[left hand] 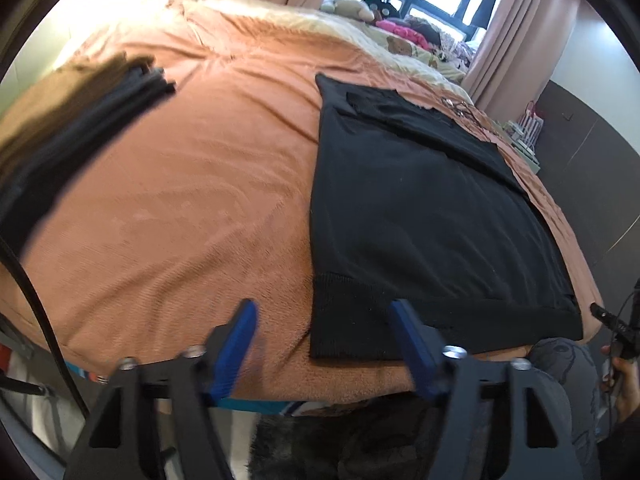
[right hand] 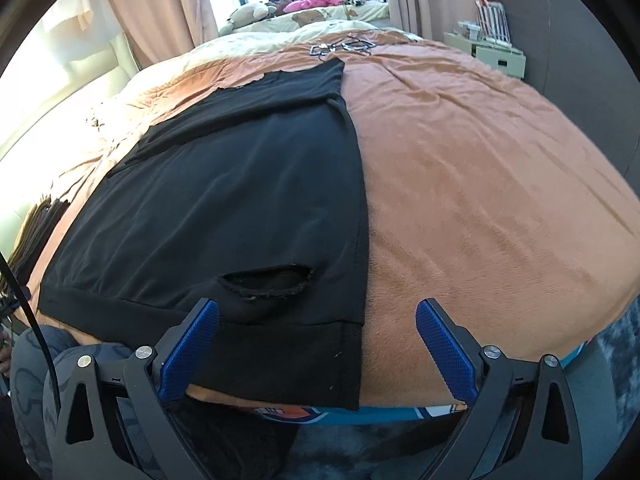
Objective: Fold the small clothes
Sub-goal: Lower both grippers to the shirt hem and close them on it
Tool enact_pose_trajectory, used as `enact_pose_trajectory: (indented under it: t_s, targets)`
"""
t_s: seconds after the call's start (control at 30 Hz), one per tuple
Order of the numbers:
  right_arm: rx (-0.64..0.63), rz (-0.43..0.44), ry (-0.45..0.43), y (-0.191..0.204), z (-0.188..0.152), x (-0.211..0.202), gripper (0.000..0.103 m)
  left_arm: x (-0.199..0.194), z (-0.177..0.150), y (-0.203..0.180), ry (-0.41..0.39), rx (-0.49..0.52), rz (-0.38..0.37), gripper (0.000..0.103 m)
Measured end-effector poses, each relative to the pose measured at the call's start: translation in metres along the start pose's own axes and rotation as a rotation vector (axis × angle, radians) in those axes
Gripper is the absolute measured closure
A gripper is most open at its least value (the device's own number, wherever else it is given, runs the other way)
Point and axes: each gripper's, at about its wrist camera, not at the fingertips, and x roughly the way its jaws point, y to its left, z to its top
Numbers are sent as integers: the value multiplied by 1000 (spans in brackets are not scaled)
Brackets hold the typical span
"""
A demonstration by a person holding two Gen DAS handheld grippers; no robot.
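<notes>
A black garment lies flat on the orange blanket, folded lengthwise, its ribbed hem at the near bed edge. My left gripper is open and empty, just above the hem's near left corner. In the right wrist view the same garment shows a torn hole near the hem. My right gripper is open and empty, hovering over the garment's near right corner and the blanket.
A stack of folded dark and brown clothes sits at the left of the bed. Soft toys and pink clothes lie by the window. A small white cabinet stands at the far right. Hangers lie beyond the garment.
</notes>
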Motion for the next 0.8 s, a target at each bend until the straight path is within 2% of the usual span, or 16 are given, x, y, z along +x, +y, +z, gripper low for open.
enact_pose_trajectory:
  t_s: [0.03, 0.07, 0.1, 0.17, 0.27, 0.37, 0.53, 0.63, 0.8]
  targets:
    - [8, 8, 4, -1, -1, 2, 10, 5, 1, 1, 14, -9, -14, 49]
    - [17, 15, 14, -4, -1, 5, 19, 10, 2, 2, 28, -17, -23, 54]
    - [24, 20, 26, -5, -2, 11, 29, 14, 3, 2, 39, -22, -28, 56]
    - [46, 41, 60, -10, -3, 21, 38, 22, 6, 2, 54, -28, -32, 60]
    - [67, 67, 60, -16, -2, 28, 38, 34, 11, 2, 75, -44, -43, 65]
    - [82, 88, 54, -20, 2, 30, 38, 43, 19, 3, 89, -60, -53, 66]
    - [133, 152, 51, -30, 7, 36, 40, 56, 27, 11, 113, -112, -78, 78]
    - [158, 186, 52, -33, 2, 43, 42, 56, 26, 16, 119, -142, -101, 80]
    - [270, 319, 47, -58, -10, 44, 49, 48, 17, 22, 147, -192, -172, 80]
